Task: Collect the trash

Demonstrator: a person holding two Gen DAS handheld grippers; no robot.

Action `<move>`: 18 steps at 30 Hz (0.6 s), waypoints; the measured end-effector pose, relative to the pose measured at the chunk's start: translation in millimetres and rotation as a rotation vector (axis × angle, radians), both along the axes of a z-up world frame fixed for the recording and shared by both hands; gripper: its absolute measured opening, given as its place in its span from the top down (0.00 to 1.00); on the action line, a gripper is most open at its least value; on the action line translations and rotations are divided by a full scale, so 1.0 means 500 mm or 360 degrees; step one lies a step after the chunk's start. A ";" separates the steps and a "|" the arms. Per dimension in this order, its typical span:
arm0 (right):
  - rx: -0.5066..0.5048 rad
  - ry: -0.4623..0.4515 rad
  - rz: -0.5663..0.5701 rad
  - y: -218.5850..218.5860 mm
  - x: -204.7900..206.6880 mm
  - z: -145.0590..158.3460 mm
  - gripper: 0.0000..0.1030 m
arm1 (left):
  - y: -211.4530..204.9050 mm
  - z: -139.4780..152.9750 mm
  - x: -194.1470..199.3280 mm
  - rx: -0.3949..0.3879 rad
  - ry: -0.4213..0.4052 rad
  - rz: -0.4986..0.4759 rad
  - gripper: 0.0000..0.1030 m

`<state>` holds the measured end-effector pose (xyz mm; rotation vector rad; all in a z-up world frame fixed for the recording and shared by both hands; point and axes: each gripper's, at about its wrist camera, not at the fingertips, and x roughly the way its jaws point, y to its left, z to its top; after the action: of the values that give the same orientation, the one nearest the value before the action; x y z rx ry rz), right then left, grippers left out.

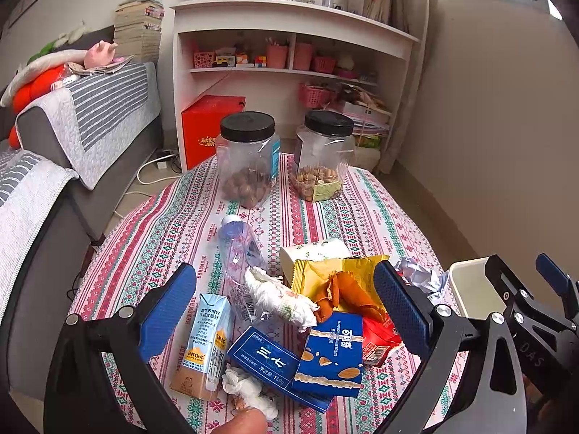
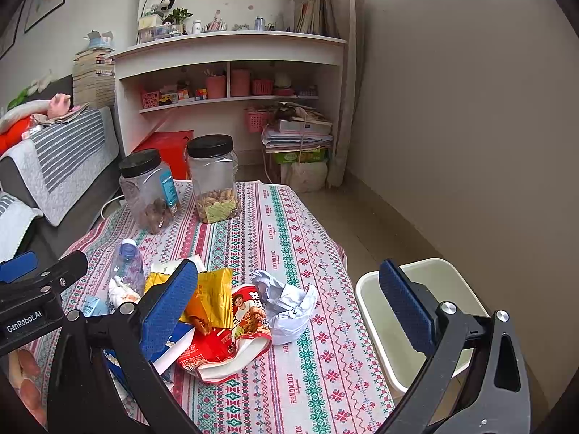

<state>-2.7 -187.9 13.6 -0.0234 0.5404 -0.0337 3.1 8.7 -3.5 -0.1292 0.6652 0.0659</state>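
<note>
We hold the left gripper [image 1: 286, 311] wide open above the trash pile [image 1: 289, 325] on the patterned tablecloth [image 2: 289, 238]. Our right gripper [image 2: 289, 303] also gapes empty, between a crumpled wrapper [image 2: 286, 303] and the white bin [image 2: 365, 289] beside the table.

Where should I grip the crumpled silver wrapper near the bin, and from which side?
Probably from above, with the right hand-held gripper: pinch the raised crumpled top of the silver wrapper. It lies loose on the tablecloth, folds standing up, its left edge against the red snack bag.
</note>
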 end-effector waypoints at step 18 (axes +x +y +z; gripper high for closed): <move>-0.0002 0.0003 0.0001 0.000 0.001 -0.003 0.07 | 0.000 -0.002 0.002 0.0004 0.0010 0.0001 0.07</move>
<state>-2.2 -188.0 12.0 -0.0246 0.5422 -0.0330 4.3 8.7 -4.3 -0.1267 0.6714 0.0675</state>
